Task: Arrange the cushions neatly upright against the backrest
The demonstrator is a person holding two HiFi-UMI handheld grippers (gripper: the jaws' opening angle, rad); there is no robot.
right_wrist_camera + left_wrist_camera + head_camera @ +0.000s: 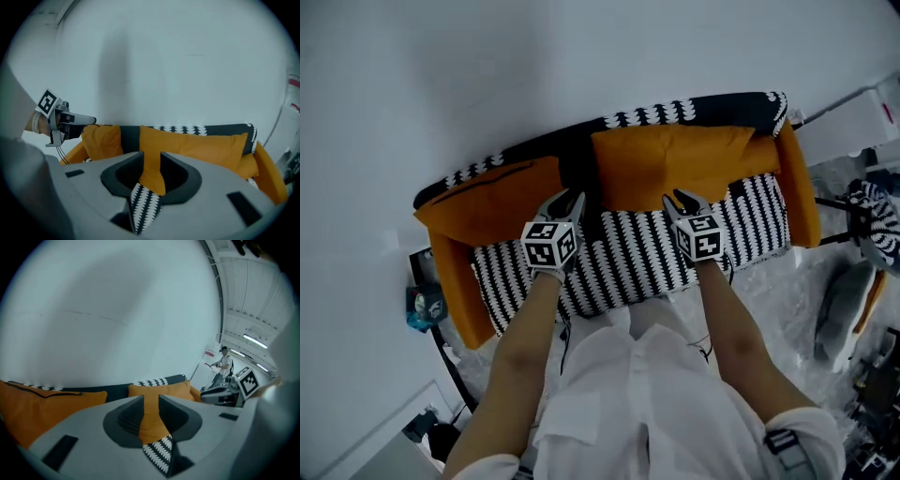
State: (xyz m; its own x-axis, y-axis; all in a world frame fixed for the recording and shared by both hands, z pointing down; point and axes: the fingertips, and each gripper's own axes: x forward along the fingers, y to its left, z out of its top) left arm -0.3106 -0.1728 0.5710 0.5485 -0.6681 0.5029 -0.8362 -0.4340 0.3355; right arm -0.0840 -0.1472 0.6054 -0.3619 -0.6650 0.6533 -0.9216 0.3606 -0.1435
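Two orange cushions stand against the dark backrest of a sofa with a black-and-white patterned seat [628, 258]. The left cushion [492, 197] leans at the left end and the wider right cushion [675, 164] fills the right half. My left gripper [567, 200] hovers over the dark gap beside the left cushion's right edge, jaws apart and gripping nothing. My right gripper [682, 200] sits at the right cushion's lower edge, also open. In the left gripper view the jaws [151, 401] frame the right cushion [164, 390] at a distance. In the right gripper view the open jaws [151, 159] face that cushion [197, 145].
Orange armrests [802, 187] close both ends of the sofa, and a white wall rises behind it. Chairs and clutter [862, 281] crowd the floor at the right, and a blue object [422, 305] lies at the left. A person [225, 364] stands far off.
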